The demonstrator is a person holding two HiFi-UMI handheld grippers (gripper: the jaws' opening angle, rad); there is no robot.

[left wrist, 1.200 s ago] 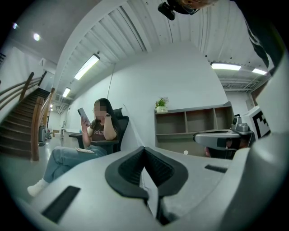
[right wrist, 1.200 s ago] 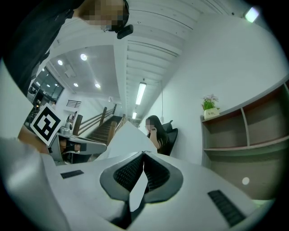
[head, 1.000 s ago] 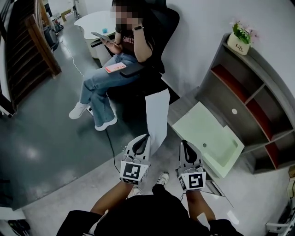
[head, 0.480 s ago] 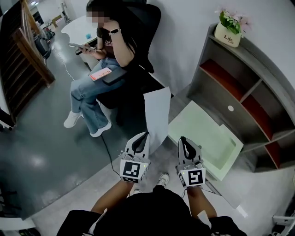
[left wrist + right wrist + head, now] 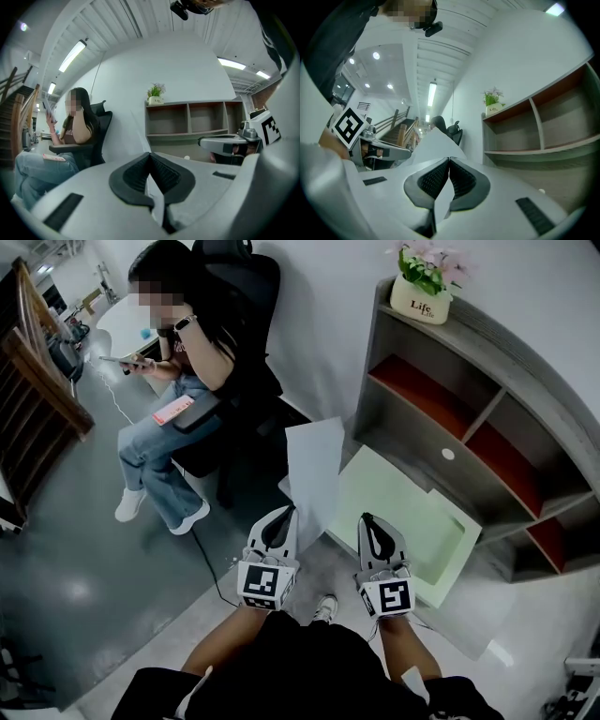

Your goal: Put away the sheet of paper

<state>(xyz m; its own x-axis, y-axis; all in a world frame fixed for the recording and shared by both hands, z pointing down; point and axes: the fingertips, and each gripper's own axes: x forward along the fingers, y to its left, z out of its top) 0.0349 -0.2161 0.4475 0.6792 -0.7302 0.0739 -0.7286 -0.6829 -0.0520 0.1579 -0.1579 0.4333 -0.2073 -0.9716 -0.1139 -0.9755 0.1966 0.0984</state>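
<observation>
The white sheet of paper (image 5: 314, 465) stands upright in the air between my two grippers, its top edge toward the grey shelf. My left gripper (image 5: 292, 510) is shut on its lower left part. In the left gripper view a thin white strip of paper (image 5: 156, 206) shows pinched between the black pads (image 5: 136, 173). My right gripper (image 5: 366, 517) is also shut. In the right gripper view the paper (image 5: 429, 143) rises to the upper left from between its pads (image 5: 464, 180). From the head view, the right grip on the sheet is hard to see.
A pale green shallow tray (image 5: 412, 521) lies just ahead of the grippers. Behind it is a grey shelf unit (image 5: 469, 427) with red-backed compartments and a flower pot (image 5: 422, 292) on top. A person (image 5: 178, 362) sits in a black chair at the left, with a cable (image 5: 211, 563) on the floor.
The shelf and green tray have slid left and nearer in the head view, and the seated person has shifted left. Both grippers still hold the paper upright in the same way.
</observation>
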